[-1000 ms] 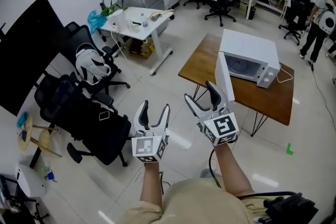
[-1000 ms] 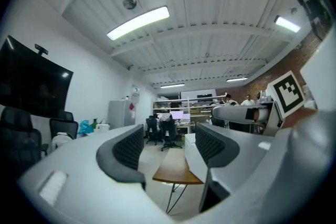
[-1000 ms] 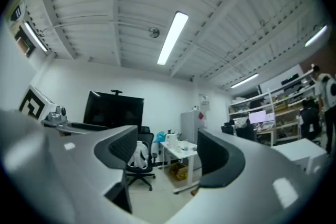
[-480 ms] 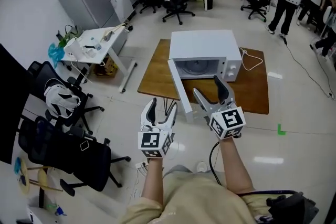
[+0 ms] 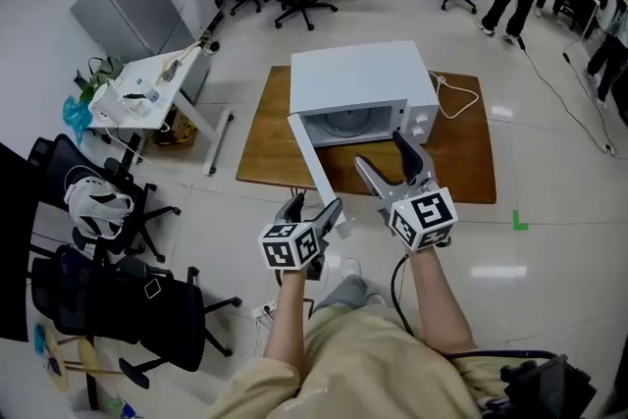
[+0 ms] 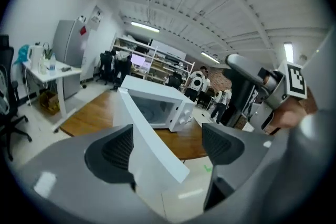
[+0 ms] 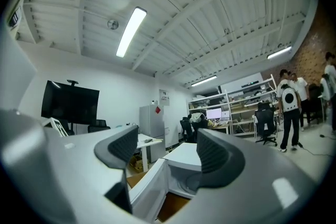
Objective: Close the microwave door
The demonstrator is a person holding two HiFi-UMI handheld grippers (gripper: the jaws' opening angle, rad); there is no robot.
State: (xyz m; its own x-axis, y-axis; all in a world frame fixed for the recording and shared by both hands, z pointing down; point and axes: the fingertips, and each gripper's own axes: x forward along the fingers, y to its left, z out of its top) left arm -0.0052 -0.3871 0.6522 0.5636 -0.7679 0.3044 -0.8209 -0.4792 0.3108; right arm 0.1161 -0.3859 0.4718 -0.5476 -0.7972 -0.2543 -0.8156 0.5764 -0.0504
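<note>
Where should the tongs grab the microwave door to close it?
Its free outer edge, from the front. The microwave door hinges on the microwave's left and stands swung wide toward you; that thin edge sits between the left tongs, which are opening.

One white boxy microwave (image 5: 363, 74), one brown wooden table (image 5: 466, 162), one white-topped desk (image 5: 147, 78), two grey grippers: left gripper (image 5: 314, 207), right gripper (image 5: 383, 152).

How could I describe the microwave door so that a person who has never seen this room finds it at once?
Find the brown rectangular wooden table in the middle of the floor; a white box-shaped microwave stands on it. The flat white microwave door hangs from the left front edge of the microwave, as the head view shows it. It alone stands wide open, swung out past the table's near edge.
</note>
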